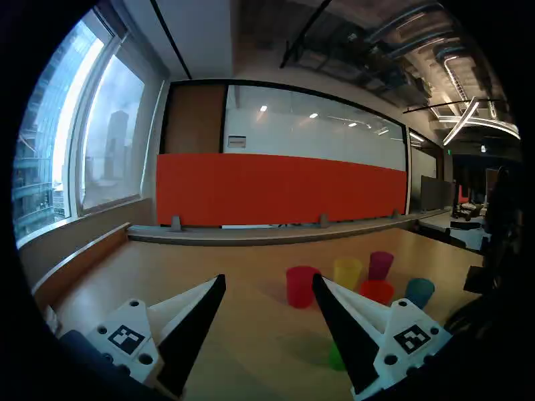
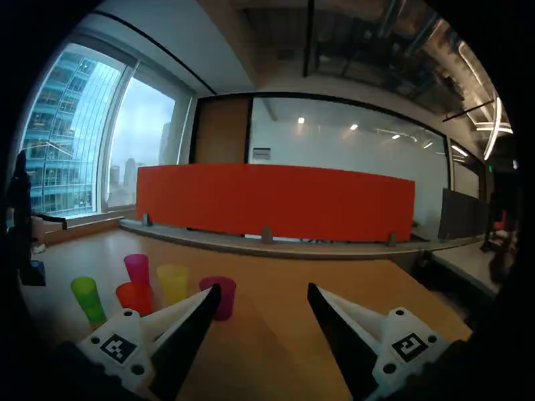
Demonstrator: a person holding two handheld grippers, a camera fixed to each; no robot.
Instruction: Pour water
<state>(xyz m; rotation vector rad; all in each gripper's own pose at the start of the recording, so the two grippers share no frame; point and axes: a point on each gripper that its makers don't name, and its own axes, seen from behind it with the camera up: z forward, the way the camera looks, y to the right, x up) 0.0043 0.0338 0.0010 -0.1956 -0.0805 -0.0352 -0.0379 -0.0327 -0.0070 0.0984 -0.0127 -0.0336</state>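
**Plainly light ware: thin plastic cups, both grippers empty**

Left to right in the left gripper view, a red cup point(image 1: 302, 286), a green cup point(image 1: 336, 356) half hidden behind a finger, a yellow cup point(image 1: 348, 273), an orange cup point(image 1: 376, 291), a magenta cup point(image 1: 380, 264) and a teal cup point(image 1: 419, 292) stood clustered on the smooth wooden table point(image 1: 200, 267). They were ahead and right of the left gripper point(image 1: 267, 277), whose jaws were spread around nothing. In the right gripper view the cluster sat low at left, beside the right gripper point(image 2: 263, 287), likewise wide and empty. The cups looked thin, translucent and tapered, so probably light, slick and easily squashed. A gentle mid-wall grip would suit. Which cup held water could not be told.
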